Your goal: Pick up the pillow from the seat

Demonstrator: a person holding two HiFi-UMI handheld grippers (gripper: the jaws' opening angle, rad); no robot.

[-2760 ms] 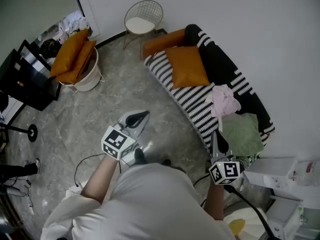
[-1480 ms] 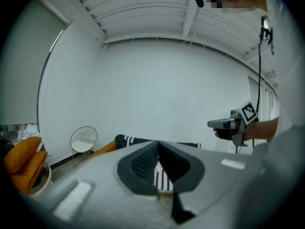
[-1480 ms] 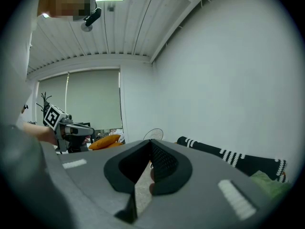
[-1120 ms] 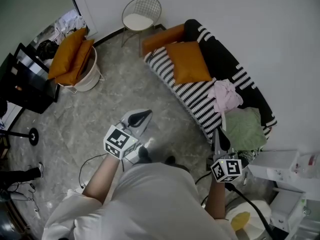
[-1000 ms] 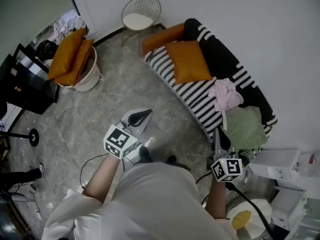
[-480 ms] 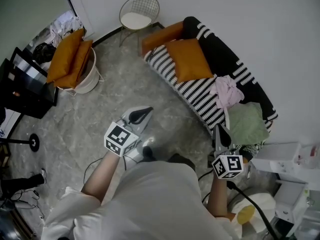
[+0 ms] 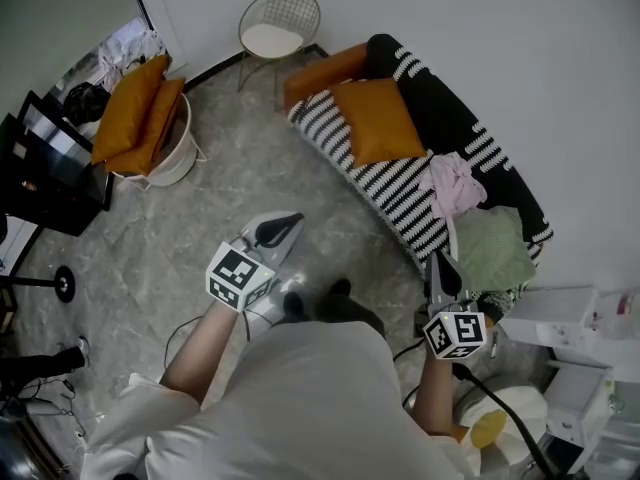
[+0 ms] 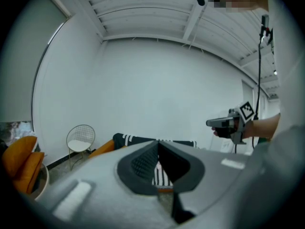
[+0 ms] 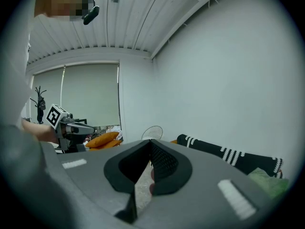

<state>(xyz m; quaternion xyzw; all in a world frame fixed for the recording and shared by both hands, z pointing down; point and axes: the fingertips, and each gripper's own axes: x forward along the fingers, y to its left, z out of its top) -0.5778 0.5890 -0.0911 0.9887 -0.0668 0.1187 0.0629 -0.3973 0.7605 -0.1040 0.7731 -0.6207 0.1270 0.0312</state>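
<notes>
Grey marble floor, striped sofa (image 7: 385, 193) by the white wall. We see the orange pillow (image 7: 378, 120) flat on the seat, well apart from both claws. Left claw (image 7: 295, 218) and right claw (image 7: 438, 264) are clenched and empty. We'd step closer, open one claw wide and pinch a corner. Counts: two claws, one seat pillow, one second pillow (image 7: 325, 73) at the sofa's far end, two basket pillows (image 7: 135, 108).

Left gripper (image 7: 283, 221) and right gripper (image 7: 441, 264) both closed, empty, held out ahead of torso, apart
</notes>
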